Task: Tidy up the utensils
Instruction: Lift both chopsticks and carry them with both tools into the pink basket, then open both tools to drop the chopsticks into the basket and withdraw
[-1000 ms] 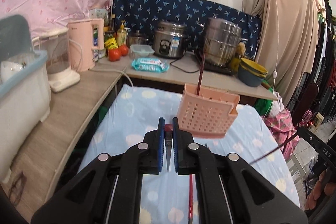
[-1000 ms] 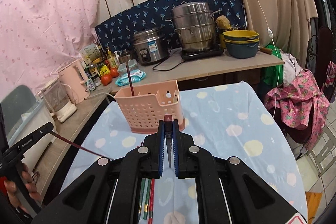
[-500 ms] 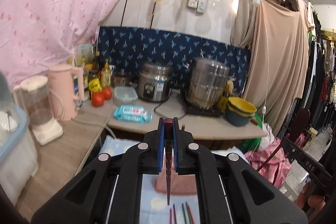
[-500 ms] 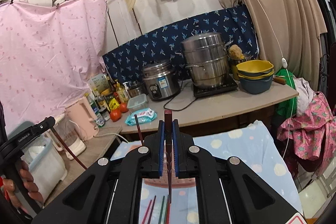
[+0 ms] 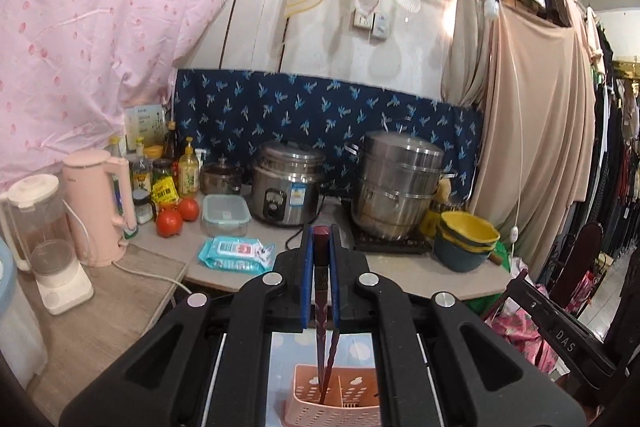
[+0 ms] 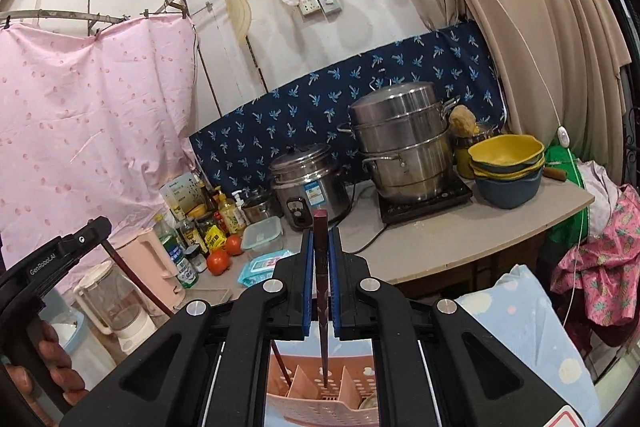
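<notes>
Kitchen counter behind, blue spotted cloth below. Left gripper clamped on dark chopstick — shaft upright between blue pads, tip down inside pink basket. Right gripper likewise pinching second chopstick — tip in basket's middle compartment.

Cluttered kitchen corner with a white wall
Pink spotted curtain fills the upper left; blue leaf-print cloth backs the central counter; beige drapes hang at right

Pink basket — its base cut off — hides the chopstick tips.
</notes>
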